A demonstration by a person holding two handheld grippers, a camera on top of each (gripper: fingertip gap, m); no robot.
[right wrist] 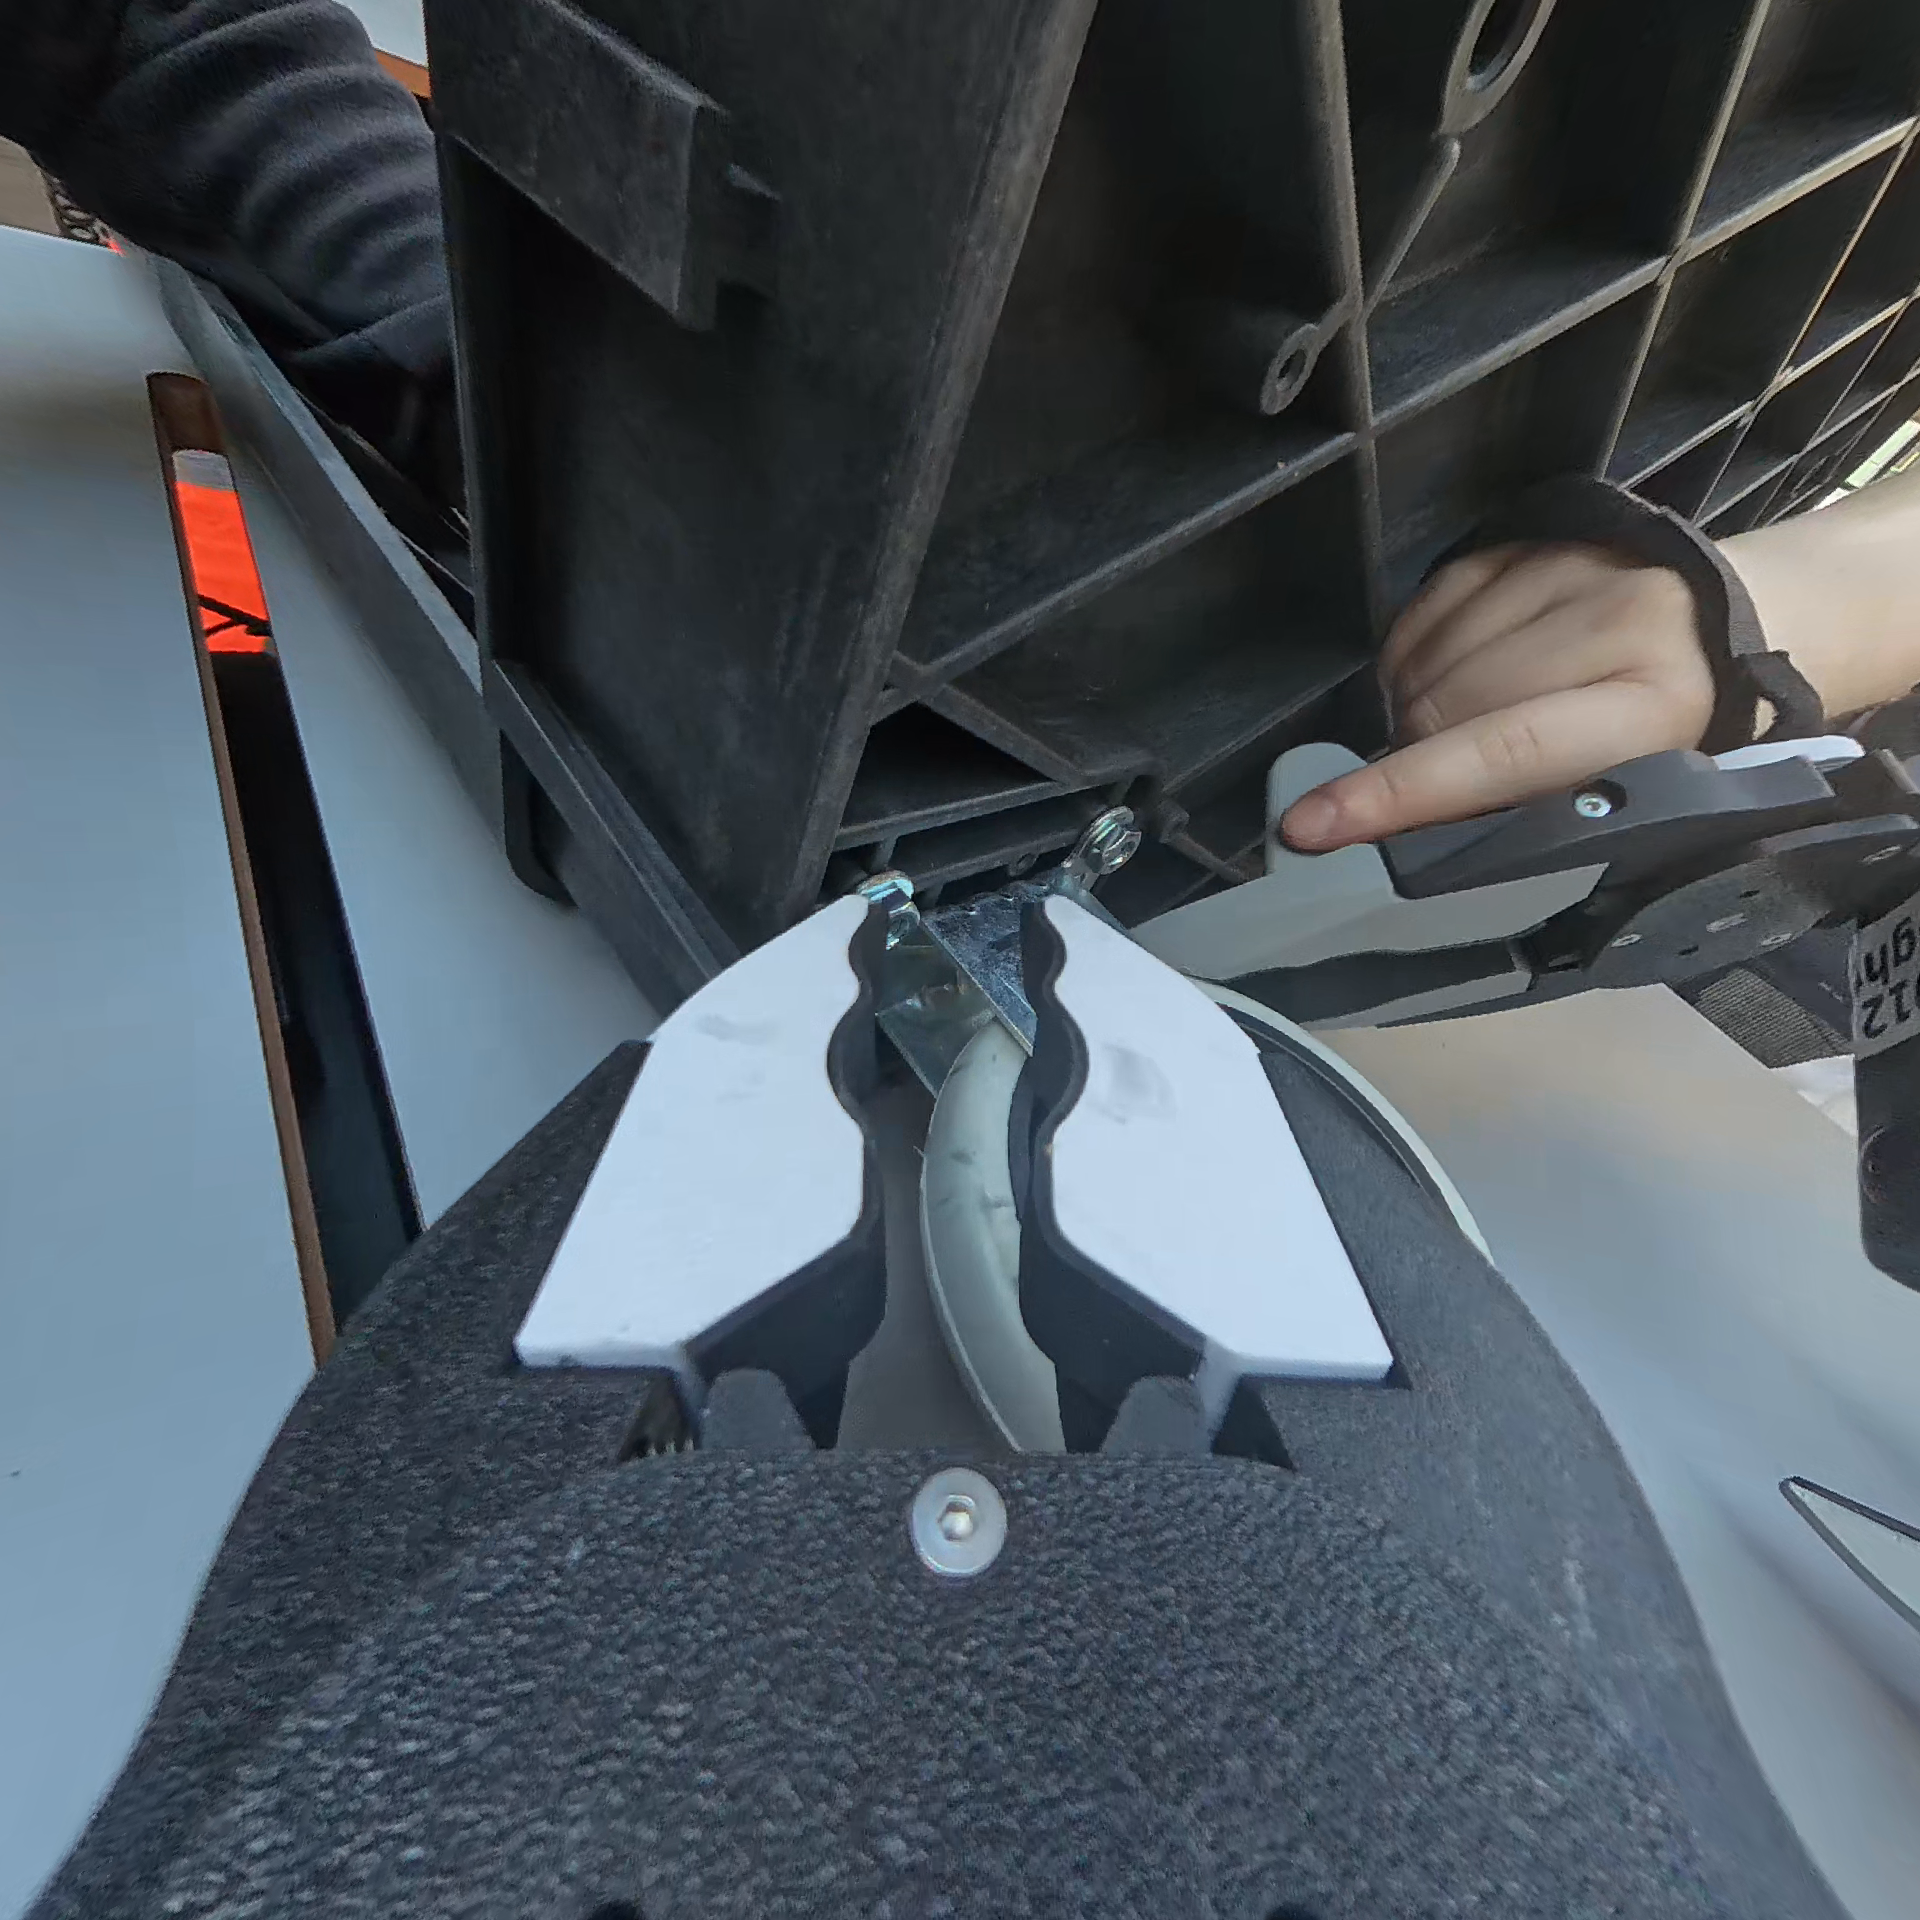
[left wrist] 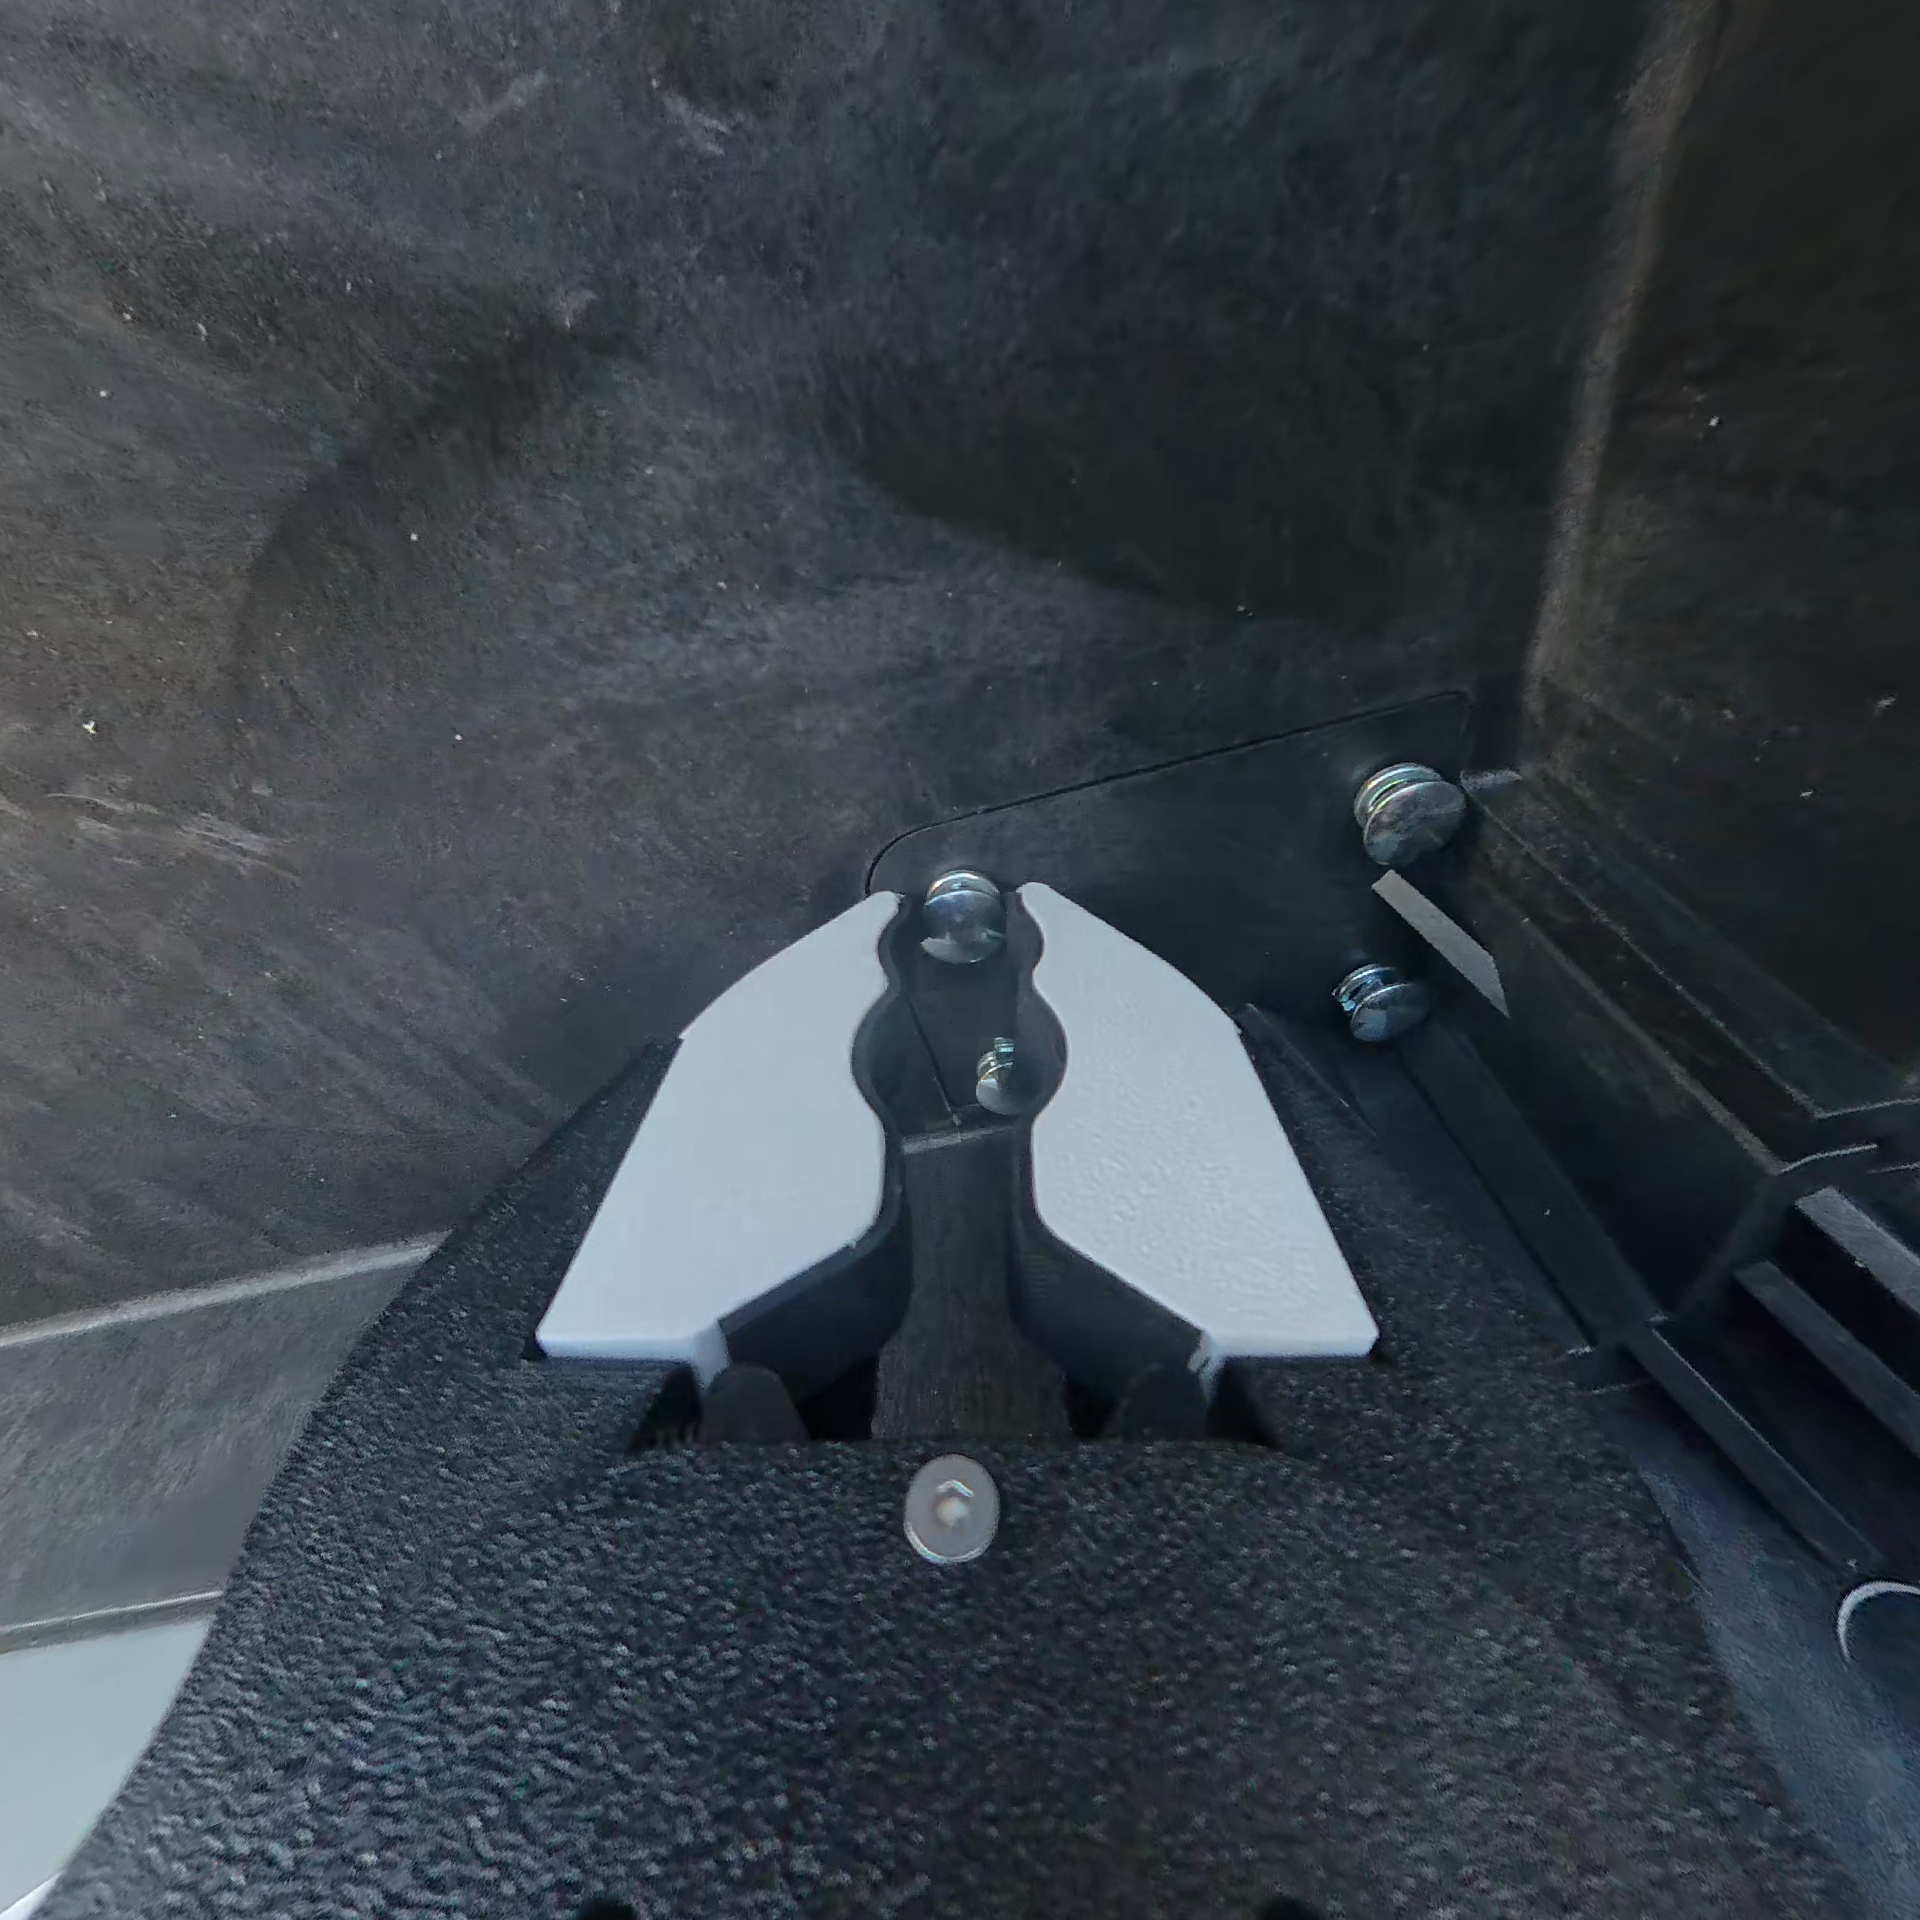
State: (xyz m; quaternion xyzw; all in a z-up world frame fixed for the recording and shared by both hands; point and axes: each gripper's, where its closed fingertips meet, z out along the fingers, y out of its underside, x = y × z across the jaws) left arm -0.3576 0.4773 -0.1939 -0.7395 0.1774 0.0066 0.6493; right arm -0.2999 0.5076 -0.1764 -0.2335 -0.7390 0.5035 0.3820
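Observation:
In the left wrist view my left gripper (left wrist: pixel 961 904) has its two white fingertips closed around the head of a silver screw (left wrist: pixel 964 914) at the corner of a flat black plate (left wrist: pixel 1195 862). A second screw (left wrist: pixel 1003 1075) sits farther back between the fingers. In the right wrist view my right gripper (right wrist: pixel 951 914) is shut on the shiny metal bracket (right wrist: pixel 961 982) of a grey caster wheel (right wrist: pixel 971 1195), right under a black ribbed plastic base (right wrist: pixel 1143 499). My left gripper also shows in the right wrist view (right wrist: pixel 1340 862), held by a hand (right wrist: pixel 1538 675) against that base.
Two more screws (left wrist: pixel 1408 816) (left wrist: pixel 1382 1003) stand on the plate's right side, beside a black felt-like wall (left wrist: pixel 1714 468). A bracket screw (right wrist: pixel 1107 842) sticks out by the base. A pale tabletop (right wrist: pixel 1558 1195) lies at the right, and a dark sleeve (right wrist: pixel 260 187) is at the upper left. One gripper's finger ends stand about 8 centimetres off the other's.

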